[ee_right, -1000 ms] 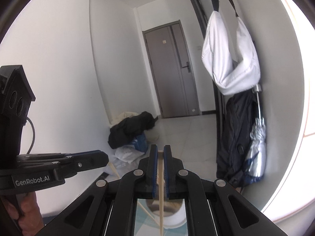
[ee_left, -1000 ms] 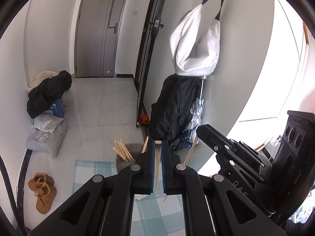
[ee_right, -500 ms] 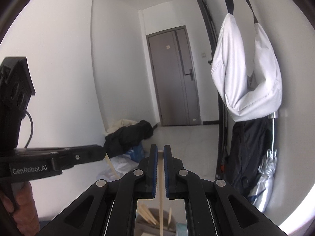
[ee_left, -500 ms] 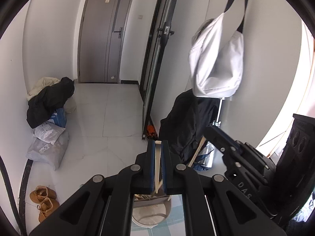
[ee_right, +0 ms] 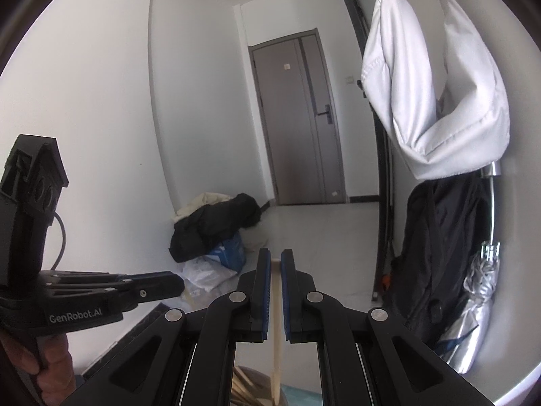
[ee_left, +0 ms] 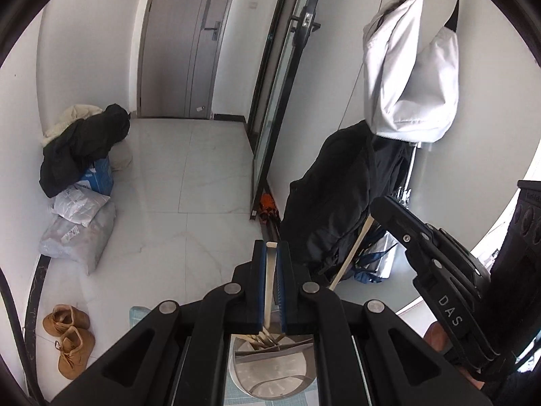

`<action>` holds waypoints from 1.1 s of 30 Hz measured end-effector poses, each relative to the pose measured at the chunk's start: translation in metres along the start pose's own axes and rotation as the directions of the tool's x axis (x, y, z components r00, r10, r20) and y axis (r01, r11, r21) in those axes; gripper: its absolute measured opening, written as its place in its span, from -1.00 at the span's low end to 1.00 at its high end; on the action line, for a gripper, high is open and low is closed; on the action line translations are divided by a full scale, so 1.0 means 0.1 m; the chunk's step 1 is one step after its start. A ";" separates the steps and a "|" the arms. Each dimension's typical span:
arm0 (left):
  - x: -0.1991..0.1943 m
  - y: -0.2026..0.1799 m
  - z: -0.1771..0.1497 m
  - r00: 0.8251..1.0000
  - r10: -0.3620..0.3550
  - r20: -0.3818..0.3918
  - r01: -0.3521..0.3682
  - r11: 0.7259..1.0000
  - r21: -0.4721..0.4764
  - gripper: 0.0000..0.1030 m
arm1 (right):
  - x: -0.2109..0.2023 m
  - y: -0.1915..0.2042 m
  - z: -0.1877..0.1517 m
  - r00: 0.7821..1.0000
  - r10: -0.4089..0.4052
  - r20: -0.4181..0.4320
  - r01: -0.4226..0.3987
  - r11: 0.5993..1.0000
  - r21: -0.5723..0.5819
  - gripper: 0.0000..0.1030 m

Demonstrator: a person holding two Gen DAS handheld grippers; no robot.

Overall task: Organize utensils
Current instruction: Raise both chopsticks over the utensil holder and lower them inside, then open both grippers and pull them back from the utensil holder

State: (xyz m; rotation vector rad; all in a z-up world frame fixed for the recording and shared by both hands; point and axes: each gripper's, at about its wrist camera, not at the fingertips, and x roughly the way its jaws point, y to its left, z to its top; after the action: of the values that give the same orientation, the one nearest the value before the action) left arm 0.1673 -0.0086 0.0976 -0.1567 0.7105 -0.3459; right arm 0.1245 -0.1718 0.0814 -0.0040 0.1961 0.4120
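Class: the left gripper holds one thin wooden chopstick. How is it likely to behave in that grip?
The chopstick is probably stiff, since it stays straight between the left gripper pads. It looks light, being thin wood. Pinched at one spot, it could pivot or slip when its tip enters the holder.

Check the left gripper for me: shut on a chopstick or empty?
Shut on a chopstick. The left gripper has its blue pads pressed against a pale wooden chopstick, whose lower end points down toward the holder below.

Both tongs are clamped tight, the left tongs (ee_left: 271,253) angled downward and the right tongs (ee_right: 276,264) nearly level, side by side.
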 end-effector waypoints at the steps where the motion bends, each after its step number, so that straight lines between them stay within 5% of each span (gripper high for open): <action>1: 0.02 0.00 0.00 1.000 -0.001 -0.004 0.001 1.000 0.001 -0.96 | 0.01 0.00 -0.02 1.000 0.002 -0.004 -0.002 1.000 -0.004 -0.90; 14: 0.23 -0.05 -0.16 0.997 -0.020 -0.068 0.024 0.997 0.069 -0.96 | 0.15 0.00 -0.45 0.991 0.062 -0.120 -0.065 0.998 -0.021 -0.89; 20: 0.43 0.02 -0.28 0.982 -0.022 -0.186 0.031 0.998 0.045 -0.94 | 0.18 -0.03 -0.65 0.978 0.073 -0.196 -0.074 0.997 0.003 -0.85; 24: 0.32 0.02 -0.31 0.987 -0.011 -0.158 0.020 0.999 0.050 -0.91 | 0.09 -0.06 -0.68 0.978 0.065 -0.197 -0.064 0.998 0.013 -0.84; 26: 0.26 0.02 -0.30 0.989 0.000 -0.147 0.006 0.999 0.043 -0.77 | 0.03 -0.08 -0.67 0.980 0.054 -0.192 -0.052 0.998 0.017 -0.82; 29: 0.20 0.02 -0.30 0.992 0.022 -0.127 -0.019 0.999 0.028 -0.35 | -0.07 -0.09 -0.68 0.980 0.031 -0.196 -0.026 0.999 0.029 -0.48; 33: 0.06 0.00 -0.31 0.995 0.037 -0.090 -0.035 0.999 0.017 -0.13 | -0.20 -0.09 -0.65 0.982 0.006 -0.187 0.001 0.999 0.036 -0.28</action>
State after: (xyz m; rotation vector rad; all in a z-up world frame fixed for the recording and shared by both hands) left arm 0.1511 -0.0111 0.0711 -0.1141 0.7987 -0.3256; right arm 0.0982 -0.1911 0.0211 -0.0076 0.3891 0.4107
